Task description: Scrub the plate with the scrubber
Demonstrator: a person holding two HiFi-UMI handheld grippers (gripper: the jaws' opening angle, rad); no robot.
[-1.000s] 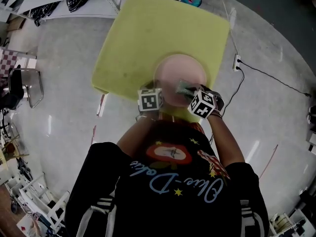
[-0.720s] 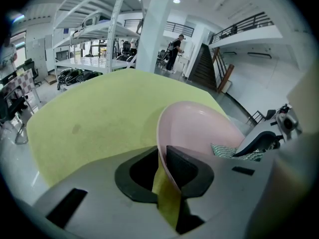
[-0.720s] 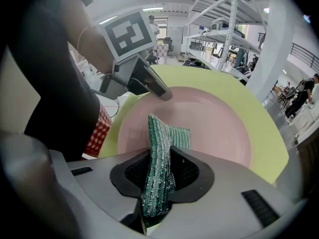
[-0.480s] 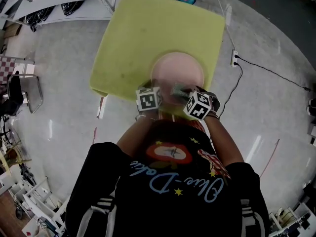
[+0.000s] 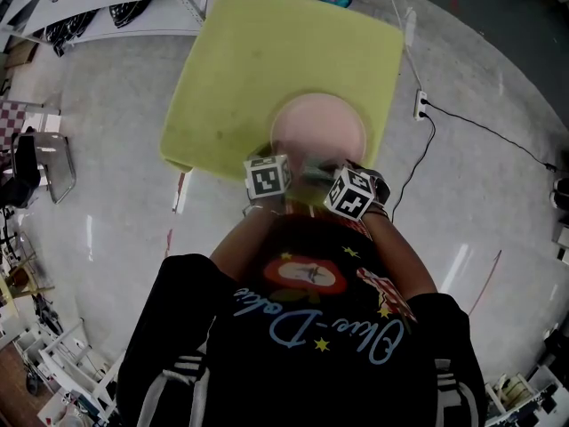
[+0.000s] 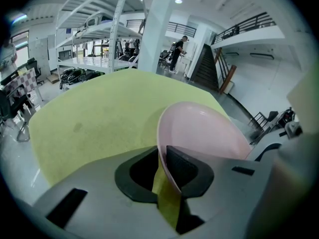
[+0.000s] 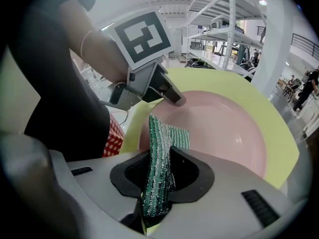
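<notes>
Meanwhile the plate (image 5: pixel 318 127) sat where it had a second before, at the table's (image 5: pixel 258 69) near edge, toward the near right corner. The left gripper (image 6: pixel 162 166) had not shifted. Its jaws were pinched on the plate's near-left rim, the rim running between the pads, bracing the dish. Whether that rim was raised off the table could not be told.

What had changed was the right gripper (image 7: pixel 158 173). Its jaws were clamped on the green scrubber (image 7: pixel 167 133), which stood on edge between the pads with its free end laid on the plate's inner face. Over the last second, in the head view, this gripper had slid across the plate from its right part toward the near rim and leftward. Its marker cube now stood closer to the left gripper's cube. In the right gripper view, the scrubber's tip lay just beside the left gripper's fingertips, near the rim.

That read as a scrubbing stroke under way rather than a start or a finish, with the scrubber on the dish and the plate held. The stroke seemed to be nearing its limit on this side, since further travel would bring the scrubber against the left jaws. A turn back toward the far or right part of the plate seemed the likely call.
</notes>
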